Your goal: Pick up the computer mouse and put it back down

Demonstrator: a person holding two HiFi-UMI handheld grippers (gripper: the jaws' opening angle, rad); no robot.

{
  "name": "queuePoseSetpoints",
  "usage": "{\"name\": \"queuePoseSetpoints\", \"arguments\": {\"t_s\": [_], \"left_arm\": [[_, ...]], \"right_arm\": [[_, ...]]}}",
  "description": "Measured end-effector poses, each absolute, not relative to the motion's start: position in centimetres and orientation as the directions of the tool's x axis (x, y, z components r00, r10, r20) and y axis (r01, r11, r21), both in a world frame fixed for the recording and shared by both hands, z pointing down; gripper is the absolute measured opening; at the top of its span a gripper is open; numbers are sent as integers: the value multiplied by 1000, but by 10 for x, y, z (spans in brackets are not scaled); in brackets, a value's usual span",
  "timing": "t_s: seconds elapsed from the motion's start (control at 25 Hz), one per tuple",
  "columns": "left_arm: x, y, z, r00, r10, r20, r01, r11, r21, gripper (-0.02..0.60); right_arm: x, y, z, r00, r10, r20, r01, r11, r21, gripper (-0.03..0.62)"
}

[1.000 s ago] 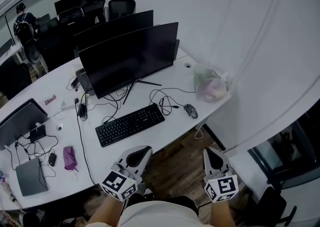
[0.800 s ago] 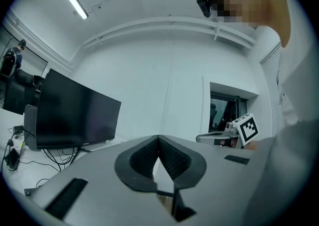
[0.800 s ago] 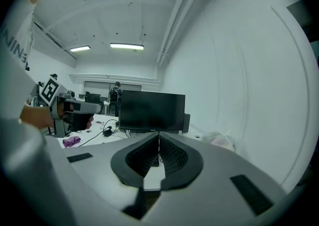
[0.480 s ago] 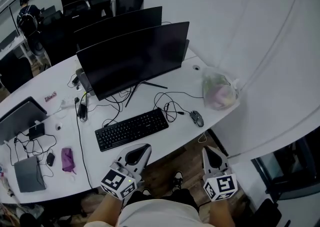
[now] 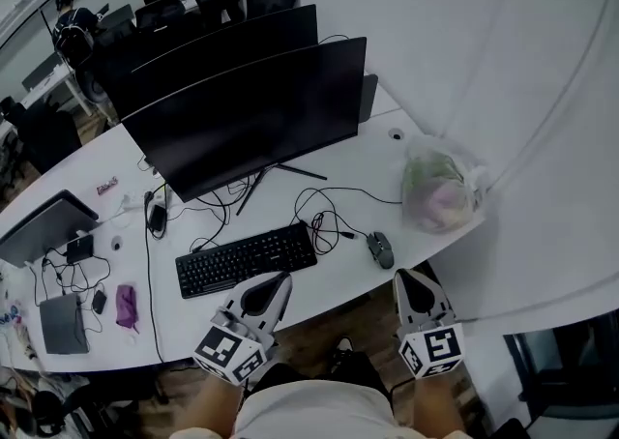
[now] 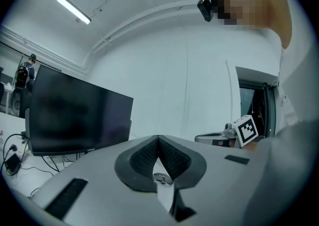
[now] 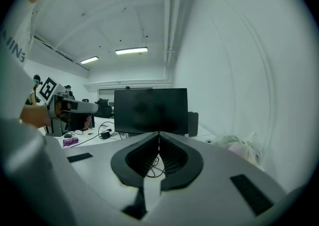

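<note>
Right gripper view: my right hand-held gripper (image 7: 159,135) is clenched, its jaws meeting at the tips with nothing between them. It looks across the counter (image 7: 102,138) toward a dark monitor (image 7: 151,110). The left gripper view shows my left hand-held gripper (image 6: 158,138) clenched and empty too.

In the head view both tools hang off the near edge of the counter (image 5: 372,161). The left hand-held gripper (image 5: 280,278) is at 6 o'clock of the keyboard (image 5: 247,258). The right hand-held gripper (image 5: 407,277) has the computer mouse (image 5: 380,248) near it, at about 10 o'clock of its tips and not yet touched. The mouse rests flat near the counter edge, at 3 o'clock of the keyboard. Its cable (image 5: 329,219) coils away toward 10 o'clock, and a plastic bag (image 5: 440,190) sits at 1 o'clock.

The step in hand, as I judge it, is the reach. To do it well I would:
- release the right jaws before arriving
- tip the tool downward over the mouse
- straddle its two long sides, not its nose and tail
- close gently and lift only slightly, so the cable stays slack
- set it down flat, clear of the edge
</note>
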State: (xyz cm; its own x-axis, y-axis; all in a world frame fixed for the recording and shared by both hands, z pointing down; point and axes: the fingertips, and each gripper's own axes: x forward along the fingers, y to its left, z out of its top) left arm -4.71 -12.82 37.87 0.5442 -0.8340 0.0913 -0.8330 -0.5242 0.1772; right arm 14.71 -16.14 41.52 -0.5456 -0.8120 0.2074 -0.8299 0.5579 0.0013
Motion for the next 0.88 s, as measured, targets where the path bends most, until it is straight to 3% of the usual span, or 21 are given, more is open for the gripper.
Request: {"name": "queuePoseSetpoints", "arguments": {"t_s": [0.4,0.88], "left_arm": [[-5,-152,401,509,-846,158,-856,-480,191,8],[-15,-169,422,555,-814,172,-824,-509,248,8]], "right_arm": [[183,-204,440,-580,-774,253,-807,588,-50,20],[189,-227,487,-448,-800,399,-880,474,-36,23]]}}
